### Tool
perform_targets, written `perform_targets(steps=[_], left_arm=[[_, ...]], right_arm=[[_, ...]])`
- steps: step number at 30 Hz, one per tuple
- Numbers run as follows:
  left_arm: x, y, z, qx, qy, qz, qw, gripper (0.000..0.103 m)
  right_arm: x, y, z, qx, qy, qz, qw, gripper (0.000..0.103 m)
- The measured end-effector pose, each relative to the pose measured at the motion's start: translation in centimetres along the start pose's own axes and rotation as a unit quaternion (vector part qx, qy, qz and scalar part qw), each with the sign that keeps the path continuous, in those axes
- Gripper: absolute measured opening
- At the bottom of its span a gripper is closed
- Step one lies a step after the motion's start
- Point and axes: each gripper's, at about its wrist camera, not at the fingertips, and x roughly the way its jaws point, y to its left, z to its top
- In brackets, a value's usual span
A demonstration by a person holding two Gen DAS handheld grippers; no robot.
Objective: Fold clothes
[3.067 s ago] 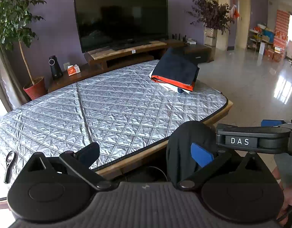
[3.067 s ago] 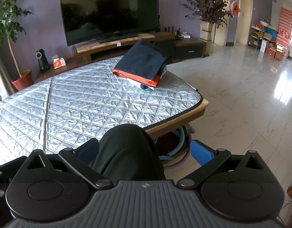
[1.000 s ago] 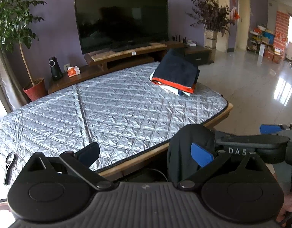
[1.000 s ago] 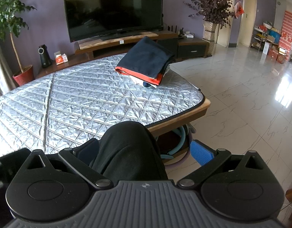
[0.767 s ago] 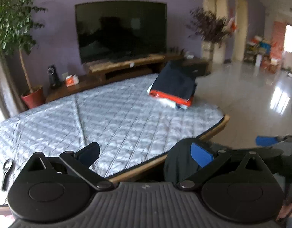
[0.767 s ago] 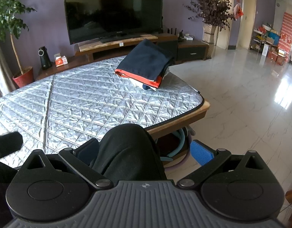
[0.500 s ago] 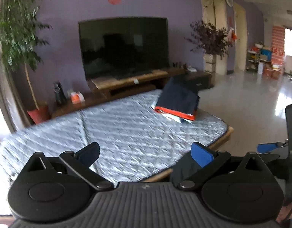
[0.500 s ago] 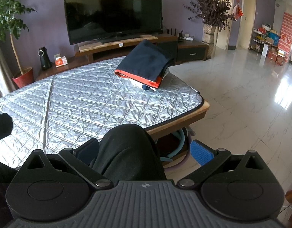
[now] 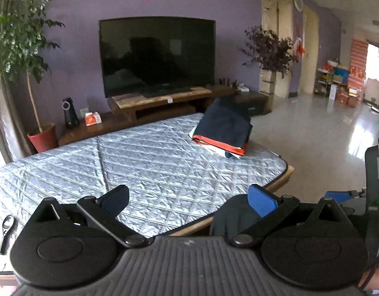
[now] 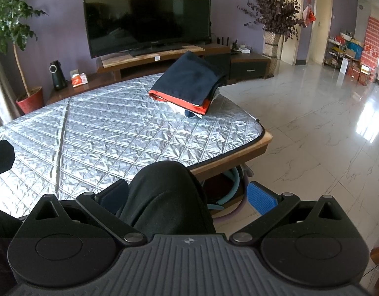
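A stack of folded clothes [image 9: 224, 130], dark navy on top with a red edge and white and blue pieces beneath, lies at the far right end of the silver quilted table [image 9: 152, 153]. The stack [image 10: 189, 83] sits in the same spot on the table [image 10: 115, 133] in the right wrist view. My left gripper [image 9: 188, 197] is open over the near table edge, holding nothing. My right gripper [image 10: 188, 194] is open too; a rounded black shape [image 10: 167, 197], seemingly a knee in black trousers, shows between its fingers. No loose garment lies on the table.
Behind the table stand a large TV [image 10: 147, 14] on a low wooden unit, a potted tree [image 9: 41, 138] and a black speaker [image 10: 57, 75]. Coloured hoops [image 10: 231, 192] lie under the table's right end. A small black tool [image 9: 5, 231] lies at its left edge. Tiled floor [image 10: 312, 135] stretches to the right.
The left wrist view has tilted upward, showing more wall and less of the near table. Part of the left gripper has come into the right view's left edge. The right gripper has barely moved.
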Motion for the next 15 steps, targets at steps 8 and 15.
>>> perform_targets(steps=[8,15], left_arm=[[-0.5,1.0,-0.4,-0.039,-0.025,-0.036,0.9983,0.102],[-0.6,0.2,-0.8,-0.019,-0.028,-0.010,0.9994,0.102]], right_arm=[[0.1,0.0,0.0,0.000,0.000,-0.001,1.000,0.103],[-0.1,0.2,-0.2,-0.002,-0.001,-0.001,1.000,0.103]])
